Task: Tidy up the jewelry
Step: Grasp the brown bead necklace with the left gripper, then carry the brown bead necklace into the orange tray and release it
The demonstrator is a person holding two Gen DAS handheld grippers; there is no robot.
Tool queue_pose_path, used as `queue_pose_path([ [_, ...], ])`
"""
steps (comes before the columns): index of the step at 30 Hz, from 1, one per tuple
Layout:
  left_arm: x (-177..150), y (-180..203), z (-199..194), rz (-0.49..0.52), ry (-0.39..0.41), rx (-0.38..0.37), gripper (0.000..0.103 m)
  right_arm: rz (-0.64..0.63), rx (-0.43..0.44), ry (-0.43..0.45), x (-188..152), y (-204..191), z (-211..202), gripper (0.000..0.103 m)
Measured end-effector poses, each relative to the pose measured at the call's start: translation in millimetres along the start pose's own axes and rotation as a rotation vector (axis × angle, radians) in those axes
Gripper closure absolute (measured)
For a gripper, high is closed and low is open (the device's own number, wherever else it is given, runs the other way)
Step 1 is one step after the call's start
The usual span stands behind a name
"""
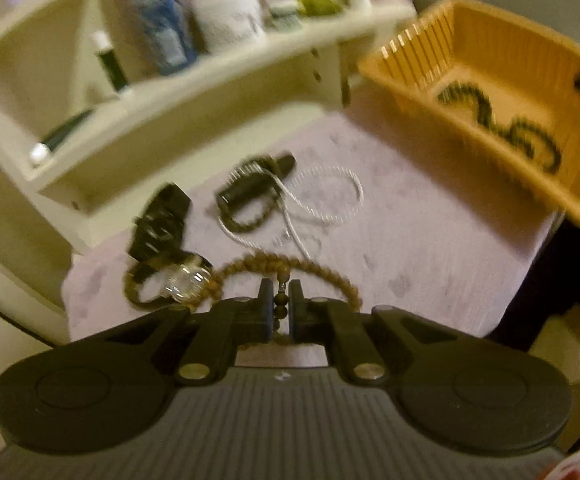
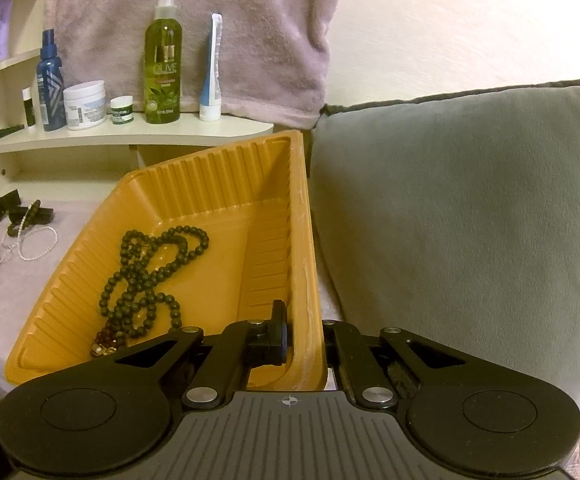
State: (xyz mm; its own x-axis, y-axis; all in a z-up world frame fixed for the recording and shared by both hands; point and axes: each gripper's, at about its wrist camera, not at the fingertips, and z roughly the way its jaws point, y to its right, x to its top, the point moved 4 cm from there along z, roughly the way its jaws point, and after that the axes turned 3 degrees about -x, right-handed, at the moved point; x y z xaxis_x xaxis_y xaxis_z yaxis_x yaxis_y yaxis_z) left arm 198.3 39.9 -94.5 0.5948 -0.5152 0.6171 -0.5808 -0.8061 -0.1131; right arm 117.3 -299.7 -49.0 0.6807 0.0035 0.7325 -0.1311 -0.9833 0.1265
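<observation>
Left gripper (image 1: 281, 308): the fingers are being pressed together on the dangling end beads of the brown bead necklace (image 1: 290, 266) — lower centre of the left wrist view, pads almost touching with the beads between them.
Brown bead necklace: it is being arched over the lilac cloth (image 1: 410, 248), just above the fingertips.
Other jewelry: a watch (image 1: 187, 280) is being seen at centre left, touching the brown beads; a white chain (image 1: 330, 196) and a dark clip (image 1: 249, 184) are lying above it, mid-frame — all blurred.
Right gripper (image 2: 304, 336): the near wall of the orange tray (image 2: 209, 184) is being pinched, one finger (image 2: 277, 320) inside and the other hidden outside the rim.
Orange tray: it is being held tilted, centre of the right wrist view.
Dark bead necklace (image 2: 149, 276): it is being kept coiled on the tray floor.
Shelf (image 2: 129, 132): bottles and jars are being shown upper left.
Grey cushion (image 2: 470, 200): it is being pressed against on the right.
</observation>
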Motion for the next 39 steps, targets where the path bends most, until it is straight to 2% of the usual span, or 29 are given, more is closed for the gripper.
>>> queue_pose_path([
  [8, 36.5, -21.5, -57.6, -0.077, 0.126, 0.000, 0.097, 0.004, 0.004, 0.009, -0.8, -0.7, -3.6, 0.099],
  [18, 80.5, -25.4, -112.8, -0.096, 0.258, -0.011, 0.097, 0.010, 0.009, 0.016, 0.1, -1.4, -5.1, 0.099],
  [29, 131.9, 7.7, -143.8, -0.041, 0.373, -0.084, 0.097, 0.013, 0.009, 0.023, 1.2, -2.4, -6.1, 0.099],
  [39, 182.8, 58.0, -153.4, 0.005, 0.479, -0.225, 0.097, 0.022, 0.012, 0.024, 0.7, -2.1, -7.2, 0.099],
])
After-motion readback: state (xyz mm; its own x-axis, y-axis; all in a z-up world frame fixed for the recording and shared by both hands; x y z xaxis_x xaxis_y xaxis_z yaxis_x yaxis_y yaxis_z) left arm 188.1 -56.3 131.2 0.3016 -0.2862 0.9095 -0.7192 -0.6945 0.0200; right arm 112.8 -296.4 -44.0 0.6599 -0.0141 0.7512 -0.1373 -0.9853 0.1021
